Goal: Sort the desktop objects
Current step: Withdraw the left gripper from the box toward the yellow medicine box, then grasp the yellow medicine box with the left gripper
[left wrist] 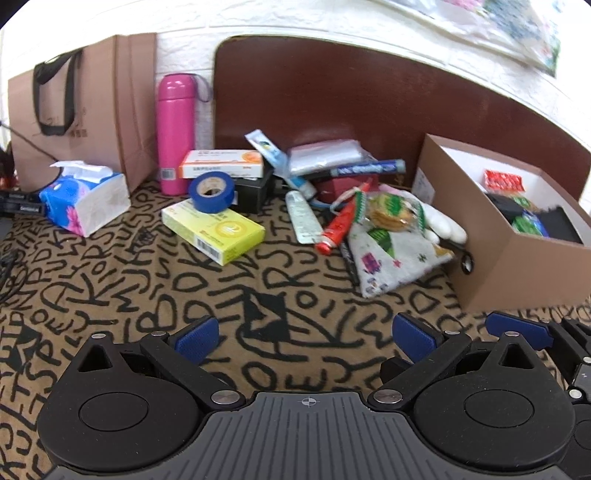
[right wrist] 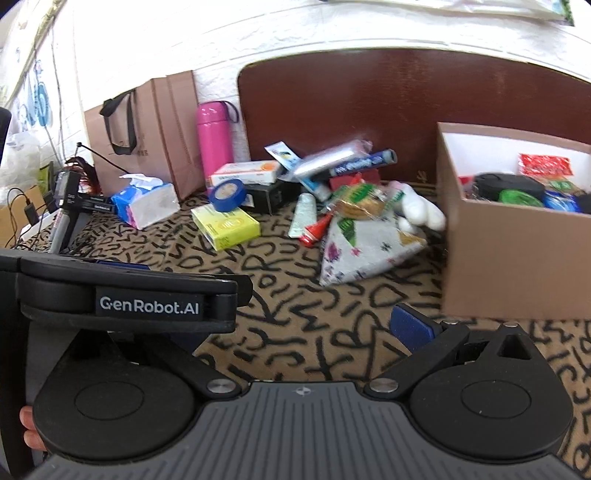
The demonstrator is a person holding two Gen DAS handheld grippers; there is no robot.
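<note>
While both grippers hang low with jaws spread and empty, the left gripper (left wrist: 306, 334) at bottom centre and the right gripper (right wrist: 295, 325) likewise, the clutter lies mid-frame. Nearest is a soft cloth pouch (left wrist: 391, 258), light and floppy; best pinched at a corner. The yellow box (left wrist: 214, 230) looks stiff and easy across its sides. The cardboard box (left wrist: 517, 266) sits right, on a lettered brown cloth (left wrist: 184, 295) against a white wall (left wrist: 258, 18).

The left tool (left wrist: 304, 338) hangs spread wide and empty over the lettered surface (left wrist: 147, 295); beyond it, blue tape roll (left wrist: 211, 191) leans on a yellow box (left wrist: 214, 230).
</note>
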